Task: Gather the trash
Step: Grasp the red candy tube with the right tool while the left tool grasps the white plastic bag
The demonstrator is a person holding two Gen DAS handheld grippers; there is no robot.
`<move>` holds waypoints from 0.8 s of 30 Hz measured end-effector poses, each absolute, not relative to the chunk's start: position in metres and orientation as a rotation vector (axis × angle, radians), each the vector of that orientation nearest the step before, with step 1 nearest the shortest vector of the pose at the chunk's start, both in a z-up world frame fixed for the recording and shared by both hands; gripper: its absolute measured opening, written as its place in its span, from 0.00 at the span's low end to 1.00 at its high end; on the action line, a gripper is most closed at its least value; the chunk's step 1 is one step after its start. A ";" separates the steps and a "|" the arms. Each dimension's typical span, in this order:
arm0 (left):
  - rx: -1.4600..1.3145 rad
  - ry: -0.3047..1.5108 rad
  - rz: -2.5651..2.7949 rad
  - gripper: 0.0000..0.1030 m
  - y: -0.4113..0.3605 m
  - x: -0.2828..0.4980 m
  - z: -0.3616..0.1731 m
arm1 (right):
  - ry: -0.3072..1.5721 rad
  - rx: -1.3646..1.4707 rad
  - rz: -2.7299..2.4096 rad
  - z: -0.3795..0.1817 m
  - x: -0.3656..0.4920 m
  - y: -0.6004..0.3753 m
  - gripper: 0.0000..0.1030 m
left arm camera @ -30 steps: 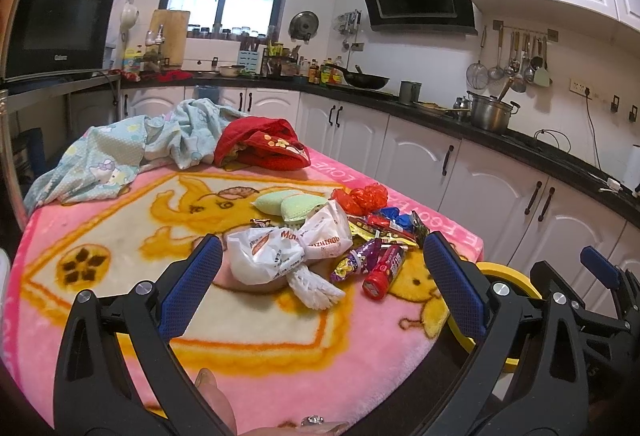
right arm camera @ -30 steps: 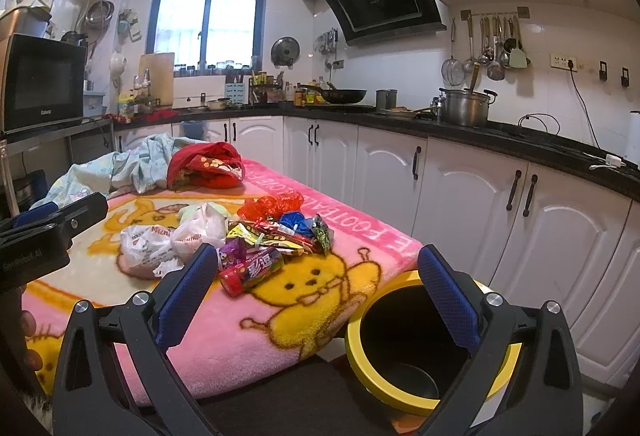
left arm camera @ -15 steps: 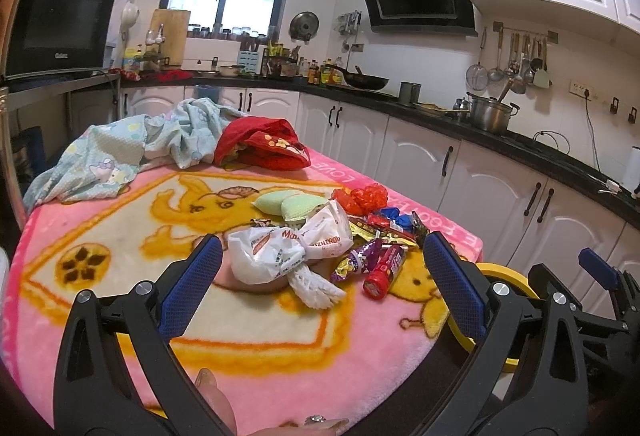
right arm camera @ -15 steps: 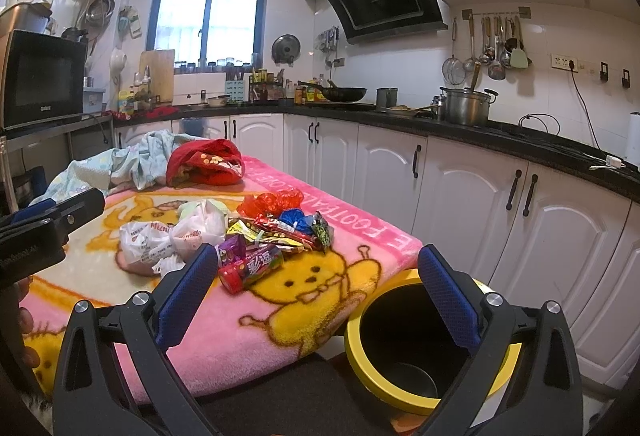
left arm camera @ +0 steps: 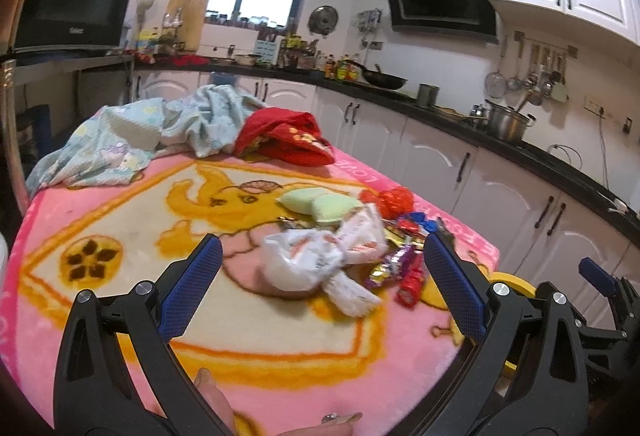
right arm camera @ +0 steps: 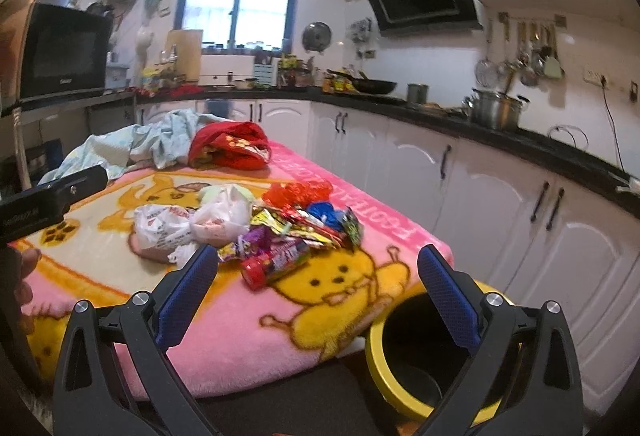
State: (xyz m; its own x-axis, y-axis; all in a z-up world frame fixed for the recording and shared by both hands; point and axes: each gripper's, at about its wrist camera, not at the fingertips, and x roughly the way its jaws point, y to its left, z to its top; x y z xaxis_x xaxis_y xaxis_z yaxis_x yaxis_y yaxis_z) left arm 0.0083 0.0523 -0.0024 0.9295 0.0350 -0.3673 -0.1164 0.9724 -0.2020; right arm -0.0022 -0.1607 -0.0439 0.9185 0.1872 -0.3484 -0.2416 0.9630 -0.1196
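Observation:
A heap of trash lies on the pink cartoon blanket [left arm camera: 120, 236]: white plastic bags [left arm camera: 320, 252], a red tube [left arm camera: 412, 278], shiny wrappers [left arm camera: 394, 262], red crumpled plastic [left arm camera: 390, 198]. My left gripper [left arm camera: 320, 284] is open and empty, hovering just short of the bags. In the right wrist view the bags [right arm camera: 188, 224], the red tube [right arm camera: 276, 264] and the wrappers [right arm camera: 308, 222] lie ahead. My right gripper [right arm camera: 316, 292] is open and empty, above the blanket's corner. A yellow-rimmed bin [right arm camera: 400, 376] stands on the floor below it.
Light blue cloth [left arm camera: 132, 136] and red cloth [left arm camera: 288, 138] lie at the blanket's far end. White cabinets [right arm camera: 500, 196] with a black counter run along the right. A microwave [left arm camera: 72, 4] stands at left. Green sponges [left arm camera: 320, 202] lie behind the bags.
Both grippers have moved slightly forward and down toward the trash heap. Both stay open and empty.

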 end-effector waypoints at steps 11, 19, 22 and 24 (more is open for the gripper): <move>-0.227 0.409 0.114 0.90 0.091 0.042 0.003 | 0.494 -0.127 0.246 -0.051 0.068 -0.123 0.94; -0.279 0.585 0.000 0.90 0.102 0.091 -0.020 | 0.694 -0.058 0.179 -0.084 0.130 -0.114 0.94; -0.315 0.625 -0.033 0.90 0.108 0.106 -0.035 | 0.763 -0.037 0.176 -0.099 0.148 -0.111 0.88; -0.323 0.645 -0.045 0.90 0.109 0.113 -0.044 | 0.816 -0.019 0.177 -0.108 0.159 -0.109 0.81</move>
State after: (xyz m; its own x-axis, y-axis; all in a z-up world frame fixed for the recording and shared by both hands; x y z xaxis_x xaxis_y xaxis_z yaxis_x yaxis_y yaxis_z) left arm 0.1131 0.1094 -0.0442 0.8000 -0.1408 -0.5833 -0.0589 0.9490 -0.3098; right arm 0.1588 -0.1092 -0.1084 0.6711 0.1499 -0.7261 -0.1644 0.9851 0.0514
